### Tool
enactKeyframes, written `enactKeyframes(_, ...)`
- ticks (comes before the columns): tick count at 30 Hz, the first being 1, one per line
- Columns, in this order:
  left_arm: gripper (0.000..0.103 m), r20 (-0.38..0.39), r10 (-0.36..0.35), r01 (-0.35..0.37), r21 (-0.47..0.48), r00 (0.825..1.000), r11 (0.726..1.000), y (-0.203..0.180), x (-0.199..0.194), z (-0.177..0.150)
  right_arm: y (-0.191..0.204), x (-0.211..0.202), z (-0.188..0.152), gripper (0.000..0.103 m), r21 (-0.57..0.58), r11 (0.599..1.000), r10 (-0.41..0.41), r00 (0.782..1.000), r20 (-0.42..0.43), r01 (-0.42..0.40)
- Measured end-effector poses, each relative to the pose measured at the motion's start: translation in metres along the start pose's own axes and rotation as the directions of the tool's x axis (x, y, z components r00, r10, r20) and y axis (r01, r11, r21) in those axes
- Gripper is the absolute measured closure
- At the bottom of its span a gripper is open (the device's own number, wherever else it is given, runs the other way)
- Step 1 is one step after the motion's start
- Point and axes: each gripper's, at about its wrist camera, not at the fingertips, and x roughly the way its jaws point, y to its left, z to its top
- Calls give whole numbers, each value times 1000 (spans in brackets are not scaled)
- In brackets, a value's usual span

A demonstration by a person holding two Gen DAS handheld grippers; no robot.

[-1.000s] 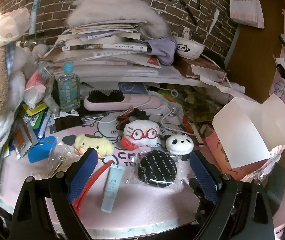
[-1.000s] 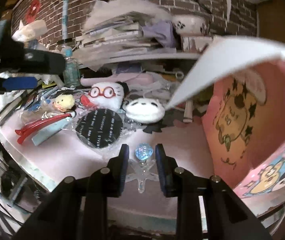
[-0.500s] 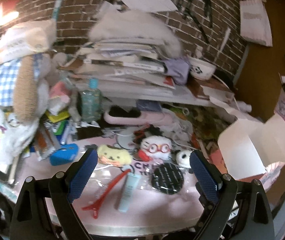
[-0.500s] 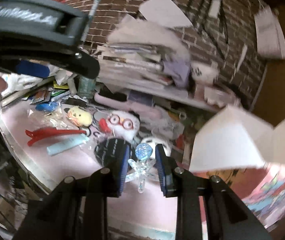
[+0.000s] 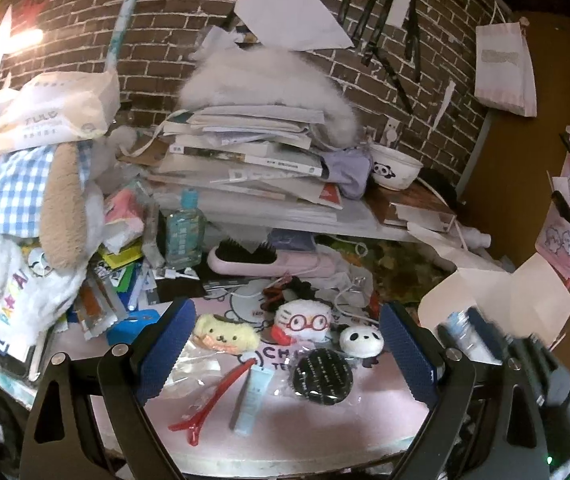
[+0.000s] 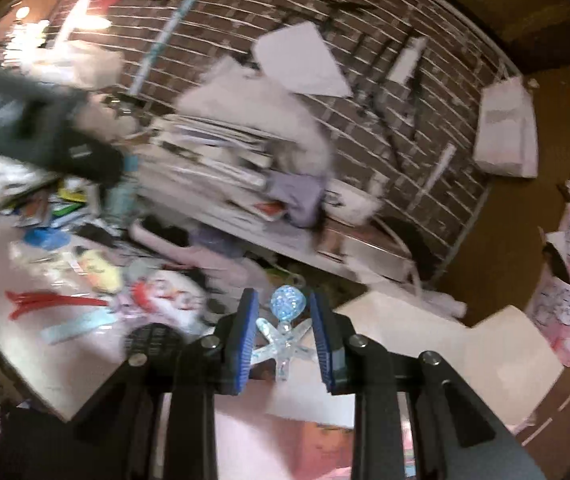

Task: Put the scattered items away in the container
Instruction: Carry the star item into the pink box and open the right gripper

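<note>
Desk (image 5: 325, 432): pink, cluttered; left view pulled back from near edge since a second ago.
Container (image 6: 425, 344): white open box, right side; now directly below right gripper (image 6: 283, 336), carried up off desk.
Left gripper (image 5: 285, 360): fingers spread wide, nothing held.
Star charm (image 6: 283, 346): clear, blue bead, pinched between right fingers; drop into box judged imminent.
Remaining near centre: red clip (image 5: 215, 396), tube (image 5: 253, 398), compact (image 5: 322, 376).

The near edge of the pink surface (image 5: 325, 424) lies bare; farther in, small items crowd it, and the white box's (image 5: 497, 312) raised flaps wall its right side.
</note>
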Motion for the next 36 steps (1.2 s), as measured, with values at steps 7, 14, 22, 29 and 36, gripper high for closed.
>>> enactKeyframes(7,11,-15,-18,18,25,1000,1000,-10,7,-2,-57,13,1,79,63,992,-106,993,-55,110)
enactKeyframes(14,11,-27,-24,25,31,999,999,-13,11,-3,-113,35,-5,79,164,978,-101,980,-173,130)
enactKeyframes(22,11,-39,-25,27,45,999,999,-16,14,-5,-142,67,-18,79,242,968,11,949,-314,68)
enactKeyframes(29,11,-51,-23,26,60,998,998,-19,18,-7,-147,97,-31,79,322,944,210,880,-425,-70)
enactKeyframes(36,11,-58,-15,19,62,998,998,-18,21,-8,-146,120,-41,79,374,913,347,792,-502,-162)
